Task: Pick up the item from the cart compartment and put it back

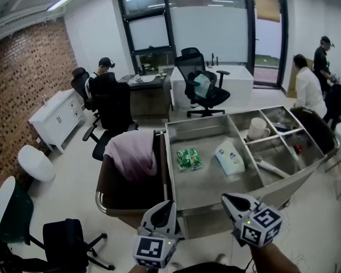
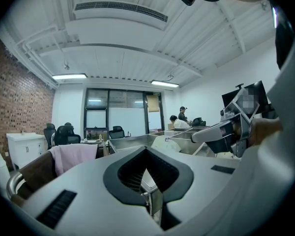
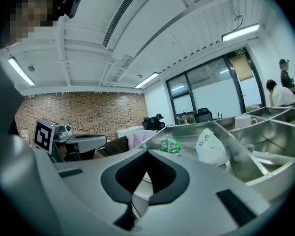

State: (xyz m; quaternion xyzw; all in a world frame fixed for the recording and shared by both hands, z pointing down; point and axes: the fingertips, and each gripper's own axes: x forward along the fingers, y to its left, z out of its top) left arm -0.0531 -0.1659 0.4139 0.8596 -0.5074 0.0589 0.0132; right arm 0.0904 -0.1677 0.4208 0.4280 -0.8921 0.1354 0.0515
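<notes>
A steel cart (image 1: 176,131) with several compartments stands in front of me. Its large compartment holds a green packet (image 1: 188,158) and a white soft pack (image 1: 229,157). The right gripper view shows the same green packet (image 3: 170,145) and white pack (image 3: 210,146) ahead. My left gripper (image 1: 168,205) is near the cart's front left corner, shut and empty. My right gripper (image 1: 227,198) is at the cart's front edge, also shut with nothing in it. Both are short of the items.
A white mug (image 1: 257,128) and small items lie in the cart's right compartments. A brown tub chair (image 1: 122,195) with a pink cloth (image 1: 133,152) stands left of the cart. Office chairs (image 1: 111,104), desks and several people fill the room behind.
</notes>
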